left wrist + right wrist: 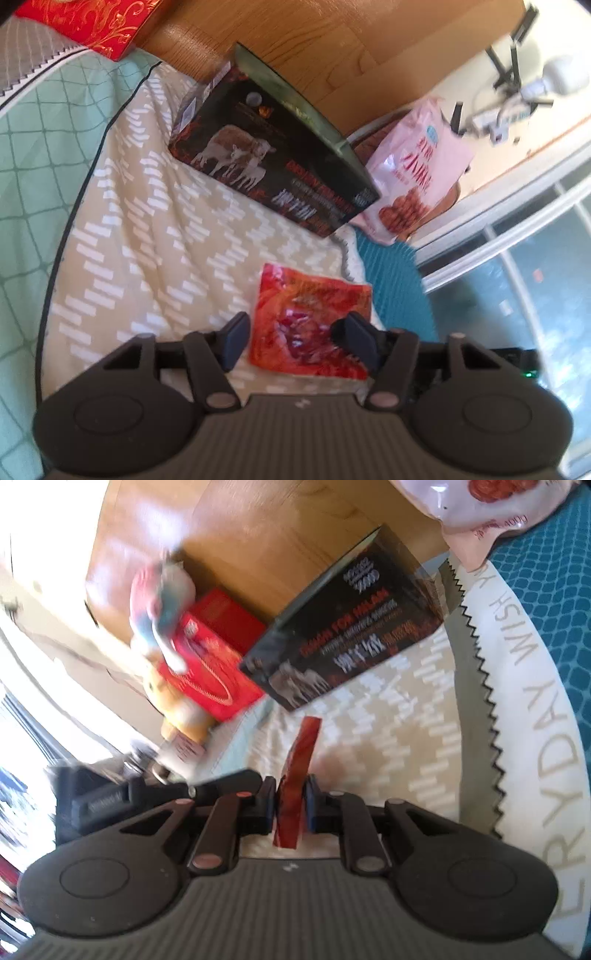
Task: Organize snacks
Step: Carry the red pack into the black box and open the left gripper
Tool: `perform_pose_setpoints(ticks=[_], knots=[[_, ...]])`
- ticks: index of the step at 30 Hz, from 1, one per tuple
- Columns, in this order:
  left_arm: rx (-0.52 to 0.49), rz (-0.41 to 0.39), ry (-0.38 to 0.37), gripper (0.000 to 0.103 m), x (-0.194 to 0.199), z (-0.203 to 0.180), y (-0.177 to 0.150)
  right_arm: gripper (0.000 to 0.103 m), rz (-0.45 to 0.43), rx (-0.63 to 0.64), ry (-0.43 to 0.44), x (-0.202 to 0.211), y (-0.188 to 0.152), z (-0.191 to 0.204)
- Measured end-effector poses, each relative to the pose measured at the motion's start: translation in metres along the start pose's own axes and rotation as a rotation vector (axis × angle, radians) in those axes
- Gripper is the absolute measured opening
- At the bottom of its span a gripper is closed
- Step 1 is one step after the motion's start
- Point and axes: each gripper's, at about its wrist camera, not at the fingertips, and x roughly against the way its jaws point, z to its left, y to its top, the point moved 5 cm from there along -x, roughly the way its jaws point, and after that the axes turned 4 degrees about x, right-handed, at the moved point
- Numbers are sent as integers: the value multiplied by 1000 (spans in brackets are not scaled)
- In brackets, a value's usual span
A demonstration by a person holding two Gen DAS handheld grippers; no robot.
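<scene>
An orange-red snack packet (310, 325) shows between my left gripper's (295, 339) open fingers, over the beige patterned cloth (155, 236). The right gripper (290, 805) is shut on the same packet (299, 768), seen edge-on. A black box with sheep pictures (273, 162) leans against the wooden headboard (332, 48); it also shows in the right wrist view (351, 635). A pink snack bag (417, 170) lies to its right, and its corner shows in the right wrist view (480, 513).
A red gift box (92, 26) sits at the top left; it appears in the right wrist view (210, 664) beside a plush toy (162, 605). A teal mat (395, 280) and a glass door (517, 266) lie right.
</scene>
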Motion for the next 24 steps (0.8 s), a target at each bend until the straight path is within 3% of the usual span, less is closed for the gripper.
perform_pose_setpoints(ticks=[3, 6, 9, 11, 14, 17, 20, 24], knots=[[31, -12, -103, 67, 7, -10, 15, 18, -18, -44, 90, -1, 18, 7], [-31, -48, -134, 68, 13, -33, 35, 19, -26, -69, 192, -13, 44, 21], [-98, -127, -107, 50, 20, -55, 67, 19, -66, 3, 194, -27, 76, 36], [-127, -172, -72, 46, 20, -63, 91, 23, -83, 55, 167, -40, 98, 43], [-138, -212, -16, 46, 9, -65, 123, 29, -94, 145, 85, -66, 122, 47], [-159, -224, 58, 44, -11, -60, 144, 39, -108, 297, -84, -88, 134, 46], [-166, -201, 137, 45, -32, -48, 149, 44, -99, 426, -251, -100, 130, 43], [-201, -230, 199, 46, -39, -42, 143, 54, -171, 627, -416, -92, 110, 52]])
